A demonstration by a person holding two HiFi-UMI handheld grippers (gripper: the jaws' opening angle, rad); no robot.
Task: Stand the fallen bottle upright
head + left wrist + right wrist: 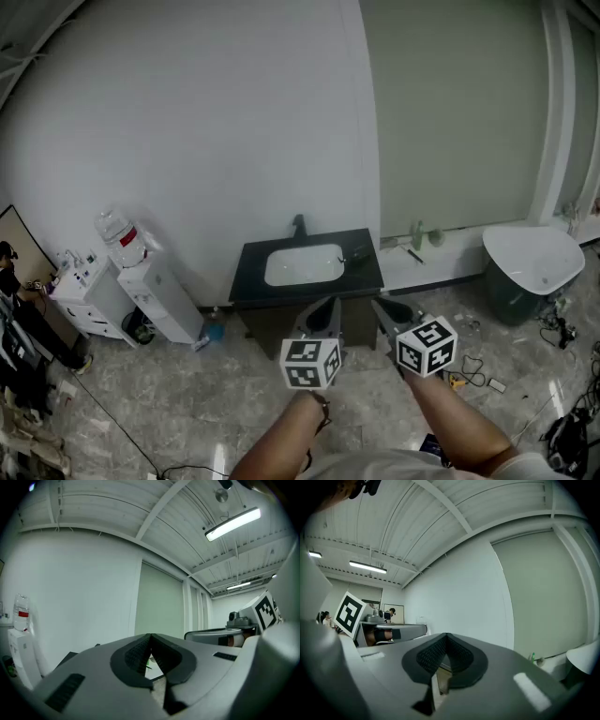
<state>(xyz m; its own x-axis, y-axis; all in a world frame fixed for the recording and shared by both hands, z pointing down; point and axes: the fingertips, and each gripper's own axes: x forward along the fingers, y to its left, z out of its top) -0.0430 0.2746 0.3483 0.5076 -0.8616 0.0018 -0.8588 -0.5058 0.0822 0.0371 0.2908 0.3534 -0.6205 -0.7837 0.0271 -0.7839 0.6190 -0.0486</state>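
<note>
A black-topped sink cabinet (366,277) with a white basin (303,263) and a dark faucet (298,226) stands against the wall. A small dark object (355,251), too small to identify, lies on the counter right of the basin. A small green bottle (416,234) (532,656) is on the white ledge right of the cabinet. My left gripper (328,303) (150,637) and right gripper (379,304) (446,637) hover side by side before the cabinet front, pointing level. Both are shut and hold nothing.
A white water dispenser (157,292) with a bottle on top stands left of the cabinet, and a white drawer unit (84,298) beside it. A white tub (532,260) sits at the right. Cables and small clutter (562,328) lie on the floor. A person (21,309) stands at the far left.
</note>
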